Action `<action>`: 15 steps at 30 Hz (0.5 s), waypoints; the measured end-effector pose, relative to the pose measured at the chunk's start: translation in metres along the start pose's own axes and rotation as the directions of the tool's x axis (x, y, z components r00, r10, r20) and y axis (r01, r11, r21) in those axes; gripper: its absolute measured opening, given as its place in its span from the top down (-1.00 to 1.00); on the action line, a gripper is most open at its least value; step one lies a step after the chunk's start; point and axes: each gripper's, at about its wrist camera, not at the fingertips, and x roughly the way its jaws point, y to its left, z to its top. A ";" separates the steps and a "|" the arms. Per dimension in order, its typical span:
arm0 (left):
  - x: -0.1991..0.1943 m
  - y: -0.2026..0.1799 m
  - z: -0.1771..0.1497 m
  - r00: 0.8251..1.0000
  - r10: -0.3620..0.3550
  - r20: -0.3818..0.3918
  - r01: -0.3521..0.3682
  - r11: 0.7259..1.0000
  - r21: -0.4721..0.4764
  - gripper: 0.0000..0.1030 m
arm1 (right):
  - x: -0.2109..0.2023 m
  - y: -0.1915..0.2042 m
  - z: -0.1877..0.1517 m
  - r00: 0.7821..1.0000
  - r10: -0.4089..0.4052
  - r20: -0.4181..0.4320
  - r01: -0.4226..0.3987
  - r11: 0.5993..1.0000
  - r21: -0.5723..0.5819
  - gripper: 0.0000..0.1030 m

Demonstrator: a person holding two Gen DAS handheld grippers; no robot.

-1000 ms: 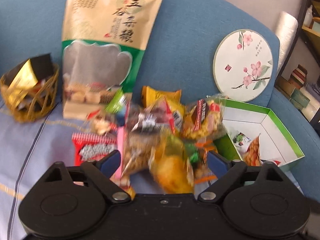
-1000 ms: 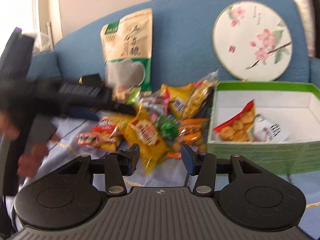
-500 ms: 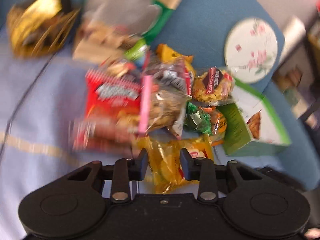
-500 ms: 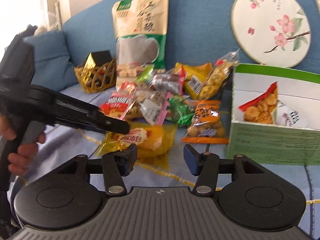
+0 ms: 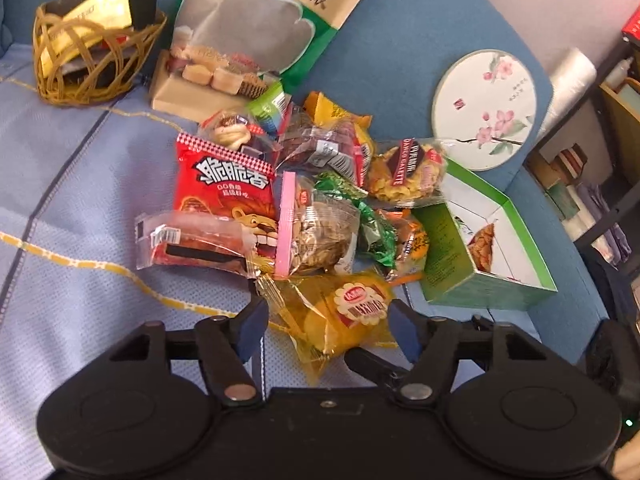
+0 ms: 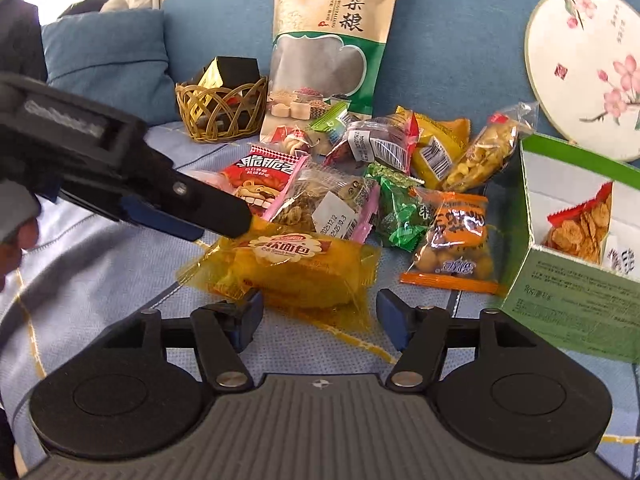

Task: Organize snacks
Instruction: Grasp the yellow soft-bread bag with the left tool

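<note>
l gripper [image 5: 324,322] jaws reopened wide since half sec ago, yellow bread pack [image 5: 344,312] between, seemingly unpinched; r gripper [image 6: 320,312] jaws opening.

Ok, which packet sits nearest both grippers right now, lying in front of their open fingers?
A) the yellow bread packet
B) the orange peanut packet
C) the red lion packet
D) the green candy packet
A: the yellow bread packet lies just ahead of the right gripper and between the spread fingers of the left gripper, neither pressing on it.
</note>
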 end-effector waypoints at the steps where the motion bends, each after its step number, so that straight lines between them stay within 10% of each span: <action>1: 0.005 0.001 0.001 1.000 0.006 -0.009 -0.006 1.000 -0.004 -1.00 | 0.001 -0.001 0.000 1.000 0.008 -0.001 -0.008 1.000 0.014 -0.87; 11: 0.016 0.012 0.004 0.999 -0.004 -0.055 0.003 1.000 -0.027 -1.00 | -0.004 -0.008 0.005 0.999 0.019 0.025 -0.021 0.996 0.085 -0.74; 15: 0.022 0.015 0.006 0.996 -0.049 -0.076 0.043 0.996 -0.083 -0.61 | 0.004 -0.006 0.002 1.000 0.016 -0.010 -0.015 0.995 0.100 -0.47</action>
